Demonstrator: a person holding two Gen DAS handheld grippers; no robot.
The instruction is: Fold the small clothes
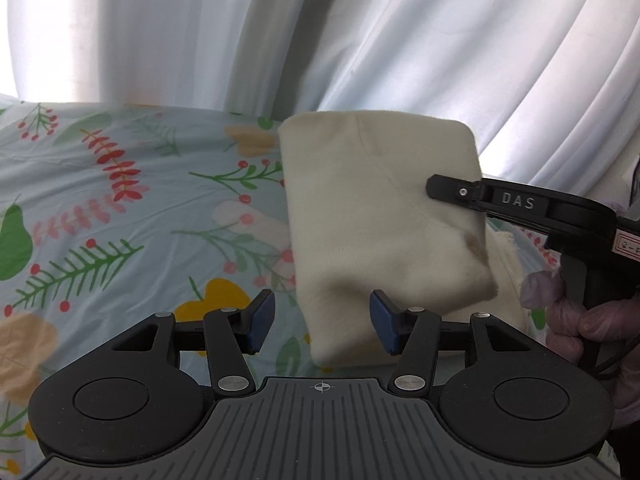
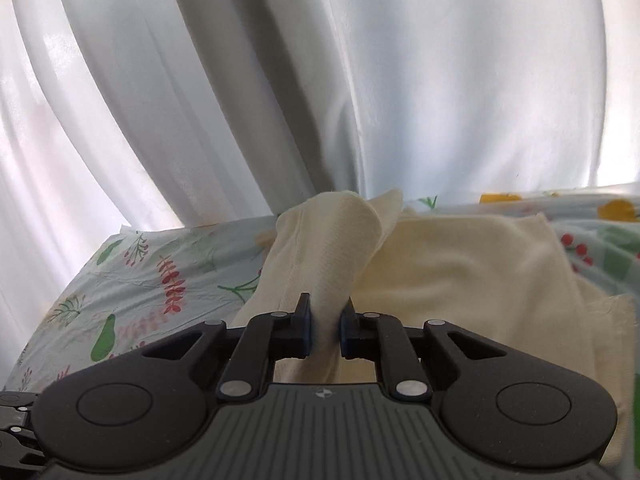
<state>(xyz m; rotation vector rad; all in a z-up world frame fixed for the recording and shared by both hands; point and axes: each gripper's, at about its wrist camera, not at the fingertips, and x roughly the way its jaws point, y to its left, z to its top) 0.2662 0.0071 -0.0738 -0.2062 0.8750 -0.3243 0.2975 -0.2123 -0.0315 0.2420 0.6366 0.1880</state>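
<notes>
Two grippers share this fold. My right gripper (image 2: pixel 324 326) is clamped on a raised flap of the cream garment (image 2: pixel 472 264), so I can carry it across the rest lying beyond on the floral sheet (image 2: pixel 132 276). My left gripper (image 1: pixel 322 322) waits with jaws apart, empty, just before the flap. White curtains (image 2: pixel 440 80) hang behind.

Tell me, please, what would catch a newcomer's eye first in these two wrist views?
First the cream garment, lifted as a folded flap in the middle of the left wrist view, pinched at its right edge by the right gripper. Beneath it spreads the floral bedsheet, bright with red sprigs and green leaves, and white curtains hang behind. The left gripper waits open below the flap.
</notes>
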